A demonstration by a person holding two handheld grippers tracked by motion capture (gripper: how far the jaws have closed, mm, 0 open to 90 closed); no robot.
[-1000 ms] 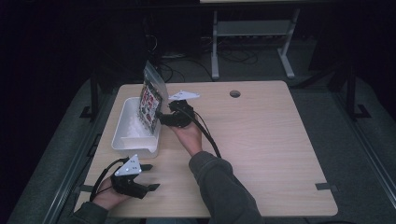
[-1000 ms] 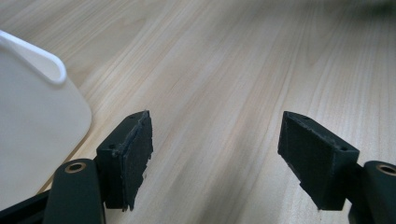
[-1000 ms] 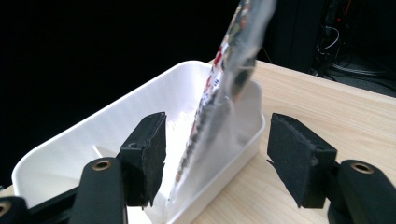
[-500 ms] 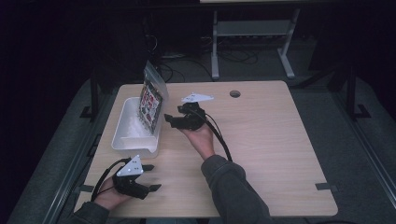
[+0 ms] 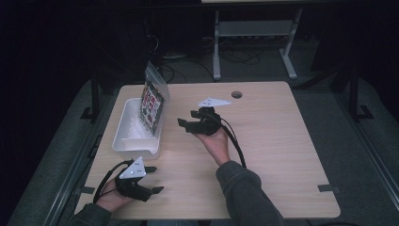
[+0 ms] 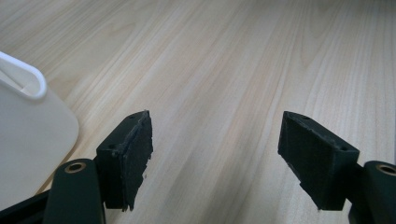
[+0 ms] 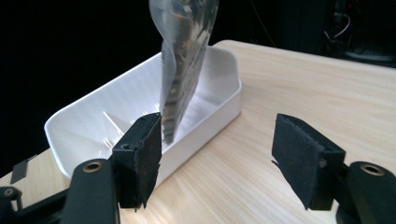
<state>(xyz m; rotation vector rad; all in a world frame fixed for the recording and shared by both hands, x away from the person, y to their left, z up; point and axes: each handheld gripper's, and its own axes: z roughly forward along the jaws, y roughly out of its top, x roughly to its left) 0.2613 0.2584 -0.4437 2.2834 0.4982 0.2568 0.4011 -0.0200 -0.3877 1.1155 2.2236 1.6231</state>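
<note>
A printed bag [image 5: 153, 100] stands upright in the white bin [image 5: 126, 136] at the surface's [image 5: 282, 141] left side, long axis vertical, leaning on the bin's right wall. The right gripper [image 5: 192, 123], jaws spread wide and empty, hovers near the bin. The left gripper [image 5: 151, 179] rests with jaws wide, empty.
</note>
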